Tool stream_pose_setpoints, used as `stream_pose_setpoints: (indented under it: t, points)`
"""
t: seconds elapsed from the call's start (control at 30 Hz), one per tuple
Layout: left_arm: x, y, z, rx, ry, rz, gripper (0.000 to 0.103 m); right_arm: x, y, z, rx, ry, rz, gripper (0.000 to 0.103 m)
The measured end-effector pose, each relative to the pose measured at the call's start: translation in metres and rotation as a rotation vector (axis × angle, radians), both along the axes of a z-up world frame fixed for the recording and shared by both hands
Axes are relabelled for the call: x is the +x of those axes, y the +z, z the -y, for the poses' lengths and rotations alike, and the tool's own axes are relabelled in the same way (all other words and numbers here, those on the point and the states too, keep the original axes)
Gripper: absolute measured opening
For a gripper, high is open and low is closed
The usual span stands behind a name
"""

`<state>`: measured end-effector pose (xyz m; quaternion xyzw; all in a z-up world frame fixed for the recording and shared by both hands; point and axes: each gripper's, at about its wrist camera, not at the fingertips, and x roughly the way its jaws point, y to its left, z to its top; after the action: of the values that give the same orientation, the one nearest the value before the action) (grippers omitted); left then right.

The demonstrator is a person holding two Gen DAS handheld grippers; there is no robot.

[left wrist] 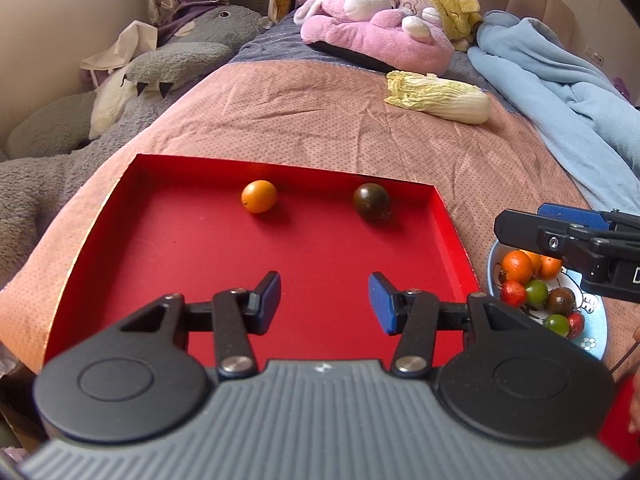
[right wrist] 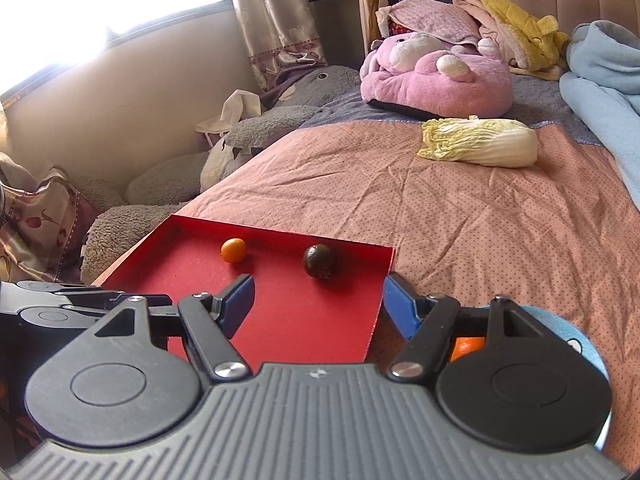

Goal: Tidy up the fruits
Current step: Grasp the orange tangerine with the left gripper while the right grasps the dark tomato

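Observation:
A red tray lies on the pink bedspread. An orange fruit and a dark brown fruit sit near its far wall; both also show in the right wrist view, the orange fruit and the dark fruit. My left gripper is open and empty above the tray's near part. A blue plate right of the tray holds several small orange, red, green and dark fruits. My right gripper is open and empty over the tray's right edge; it shows above the plate in the left wrist view.
A napa cabbage lies farther back on the bed. A pink plush toy, a grey plush on the left and a blue blanket on the right border the bedspread.

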<state>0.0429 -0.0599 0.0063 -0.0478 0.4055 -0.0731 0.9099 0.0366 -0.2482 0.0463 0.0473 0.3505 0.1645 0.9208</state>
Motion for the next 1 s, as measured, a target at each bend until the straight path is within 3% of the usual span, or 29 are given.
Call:
stream_pose_setpoints:
  t: [0.33, 0.63, 1.0]
  points:
    - [0.042, -0.011, -0.021, 0.014, 0.039, -0.025, 0.052, 0.021, -0.014, -0.016, -0.005, 0.037, -0.035, 0.076]
    - [0.09, -0.038, -0.027, 0.063, 0.039, -0.073, 0.051, 0.08, -0.051, -0.041, -0.06, 0.065, -0.109, 0.074]
    - [0.12, -0.052, -0.03, 0.061, 0.016, -0.058, 0.05, 0.138, -0.088, -0.062, -0.113, 0.071, -0.182, 0.054]
